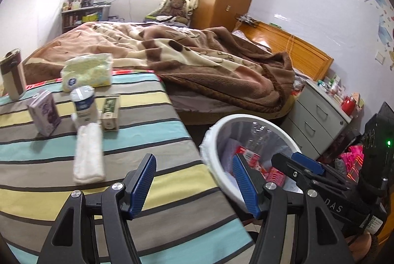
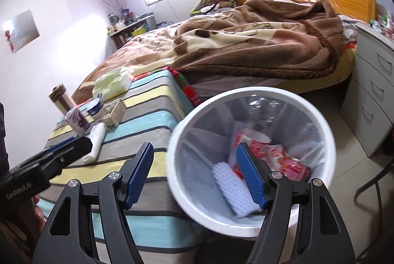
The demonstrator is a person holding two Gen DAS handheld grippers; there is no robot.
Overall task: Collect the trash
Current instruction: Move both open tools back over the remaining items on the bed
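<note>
My left gripper hangs open and empty over the near edge of the striped table. On the table lie a rolled white cloth, a purple carton, a white bottle and a green-and-white box. My right gripper is open with nothing in it, above the near rim of the white lined bin. In the bin lie a white textured pad, red wrappers and a clear plastic bottle. The left wrist view shows the bin beside the table, with the right gripper over it.
A tissue pack and a brown thermos stand at the table's far side. Behind is a bed with a brown blanket. A grey drawer cabinet stands right of the bin. The left gripper shows at the right wrist view's left edge.
</note>
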